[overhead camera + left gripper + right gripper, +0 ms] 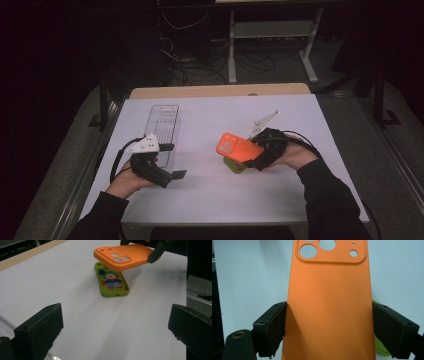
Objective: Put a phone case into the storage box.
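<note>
In the high view, the right tongs [256,156] grip an orange phone case [238,148] by its long edges and hold it above a green phone case [234,165], which lies flat on the white table [215,195]. The left tongs [173,161] stand well to the left of the green case, jaws spread wide with nothing between them, just beside a clear plastic tray [165,120] that rests on the table farther left and back.

In the left gripper view, the left tongs [115,327] gape wide over bare table [75,300]. Beyond them lies the green phone case [111,280], a clown picture on its upturned face. The orange phone case [122,257] hangs just above its far end, apart from it.

In the right gripper view, the right tongs [329,327] clamp the orange phone case [329,302], camera cut-outs at its far end. A sliver of the green phone case [380,347] peeks out beneath its right edge.
</note>
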`<state>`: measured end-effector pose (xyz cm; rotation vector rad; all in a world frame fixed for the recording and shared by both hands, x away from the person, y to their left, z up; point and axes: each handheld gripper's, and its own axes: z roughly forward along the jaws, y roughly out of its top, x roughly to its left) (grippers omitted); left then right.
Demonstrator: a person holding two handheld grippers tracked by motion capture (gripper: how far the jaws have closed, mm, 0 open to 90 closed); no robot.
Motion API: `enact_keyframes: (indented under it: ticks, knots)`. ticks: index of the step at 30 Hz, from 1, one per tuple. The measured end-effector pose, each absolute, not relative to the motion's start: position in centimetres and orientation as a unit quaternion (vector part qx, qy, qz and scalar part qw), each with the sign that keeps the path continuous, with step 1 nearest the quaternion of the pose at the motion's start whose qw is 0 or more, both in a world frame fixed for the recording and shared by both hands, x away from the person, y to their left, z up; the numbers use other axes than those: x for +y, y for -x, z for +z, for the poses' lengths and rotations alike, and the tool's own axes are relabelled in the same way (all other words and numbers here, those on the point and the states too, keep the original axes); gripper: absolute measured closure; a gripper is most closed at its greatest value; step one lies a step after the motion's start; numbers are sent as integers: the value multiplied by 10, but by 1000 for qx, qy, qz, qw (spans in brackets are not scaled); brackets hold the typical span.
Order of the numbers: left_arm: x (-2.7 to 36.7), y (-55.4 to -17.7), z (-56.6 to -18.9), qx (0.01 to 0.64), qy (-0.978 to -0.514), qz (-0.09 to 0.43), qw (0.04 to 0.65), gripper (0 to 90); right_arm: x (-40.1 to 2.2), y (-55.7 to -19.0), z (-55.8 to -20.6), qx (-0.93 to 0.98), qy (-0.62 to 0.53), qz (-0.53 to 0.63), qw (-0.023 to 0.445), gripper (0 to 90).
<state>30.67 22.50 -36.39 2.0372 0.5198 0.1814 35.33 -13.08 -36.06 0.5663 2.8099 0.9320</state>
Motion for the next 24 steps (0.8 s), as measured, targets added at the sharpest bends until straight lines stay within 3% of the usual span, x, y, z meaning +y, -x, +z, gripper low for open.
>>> enact_keyframes:
  ticks: [12, 24]
  knots:
    - [177, -330, -350, 154, -844, 47, 511, 0, -128, -356, -359, 942, -144, 301, 44, 152]
    - [150, -338, -362, 112, -869, 29, 481, 0, -130, -346, -364, 946, -112, 302, 23, 152]
